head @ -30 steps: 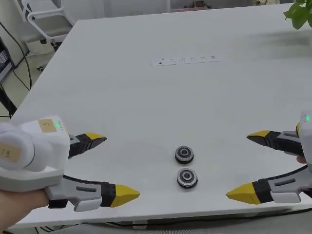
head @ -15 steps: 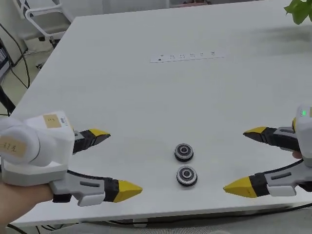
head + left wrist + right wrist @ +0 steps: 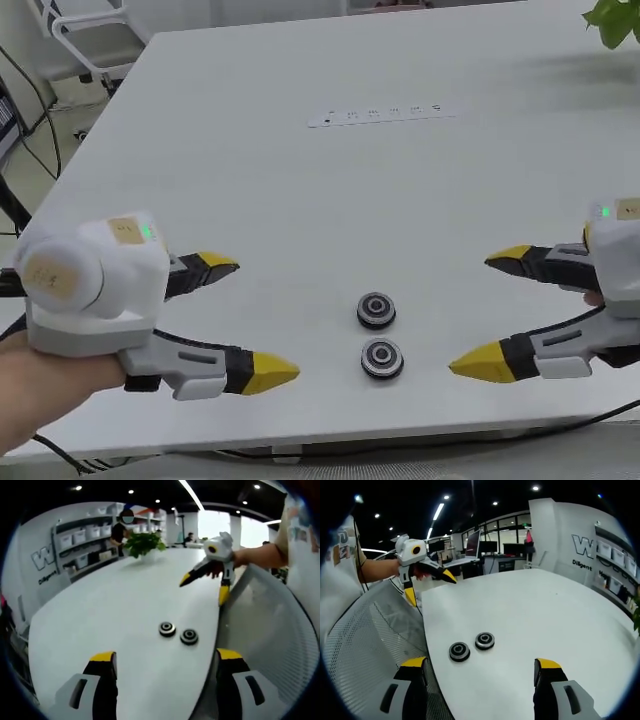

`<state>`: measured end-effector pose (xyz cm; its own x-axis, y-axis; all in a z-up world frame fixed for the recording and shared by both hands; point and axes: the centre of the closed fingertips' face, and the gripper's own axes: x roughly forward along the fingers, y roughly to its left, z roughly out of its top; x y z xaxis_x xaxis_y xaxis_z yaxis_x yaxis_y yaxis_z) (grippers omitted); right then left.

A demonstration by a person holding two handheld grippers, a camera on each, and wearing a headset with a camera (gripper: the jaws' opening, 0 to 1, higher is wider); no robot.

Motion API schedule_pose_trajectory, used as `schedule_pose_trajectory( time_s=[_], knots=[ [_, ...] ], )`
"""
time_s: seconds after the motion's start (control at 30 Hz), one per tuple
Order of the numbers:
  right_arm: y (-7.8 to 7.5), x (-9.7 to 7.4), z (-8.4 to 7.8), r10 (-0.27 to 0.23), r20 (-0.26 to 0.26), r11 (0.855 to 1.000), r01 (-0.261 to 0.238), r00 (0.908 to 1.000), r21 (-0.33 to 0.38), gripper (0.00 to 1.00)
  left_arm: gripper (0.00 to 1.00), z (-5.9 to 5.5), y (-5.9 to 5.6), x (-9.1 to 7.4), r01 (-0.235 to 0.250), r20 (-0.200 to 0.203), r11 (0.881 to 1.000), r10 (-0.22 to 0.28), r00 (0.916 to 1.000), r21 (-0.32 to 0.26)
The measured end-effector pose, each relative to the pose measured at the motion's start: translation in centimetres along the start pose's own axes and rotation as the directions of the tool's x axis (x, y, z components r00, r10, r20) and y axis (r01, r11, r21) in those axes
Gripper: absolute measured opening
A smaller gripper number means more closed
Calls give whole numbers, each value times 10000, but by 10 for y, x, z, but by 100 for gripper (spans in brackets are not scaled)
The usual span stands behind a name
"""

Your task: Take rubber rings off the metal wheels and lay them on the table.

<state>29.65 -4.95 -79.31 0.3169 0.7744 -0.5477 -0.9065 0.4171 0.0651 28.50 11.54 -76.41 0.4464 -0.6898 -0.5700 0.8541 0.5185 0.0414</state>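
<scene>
Head view: two round rubber-ringed metal wheels (image 3: 376, 310) on smooth white table (image 3: 300, 180).
My yellow-tipped left gripper (image 3: 265, 318) and right gripper (image 3: 470, 315) are both spread wide.

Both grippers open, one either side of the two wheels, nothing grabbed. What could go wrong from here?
1. The near wheel lies close to the front edge of the table; a nudge from a jaw could push it off.
2. The far wheel sits right beside it, so closing on one may knock the other.
3. The left gripper and right gripper are both open; pulling with one alone would likely drag the whole wheel.
</scene>
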Motion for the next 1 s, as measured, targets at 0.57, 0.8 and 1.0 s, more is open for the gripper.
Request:
schedule_pose_trajectory(
  time_s=[0.57, 0.8, 1.0],
  knots=[
    [8, 25, -1, 919, -455, 9930, -949, 9947, -699, 75, 78, 3, -2, 26, 628, -355, 9964, -609, 9975, 561],
    [13, 34, -2, 1301, -651, 9871, -1355, 9894, -856, 71, 75, 3, -8, 38, 1014, -563, 9910, -967, 9937, 875],
    [13, 41, -2, 1524, -767, 9818, -1598, 9853, -1024, 67, 73, 3, -11, 47, 1289, -687, 9863, -1222, 9901, 1034]
  ],
)
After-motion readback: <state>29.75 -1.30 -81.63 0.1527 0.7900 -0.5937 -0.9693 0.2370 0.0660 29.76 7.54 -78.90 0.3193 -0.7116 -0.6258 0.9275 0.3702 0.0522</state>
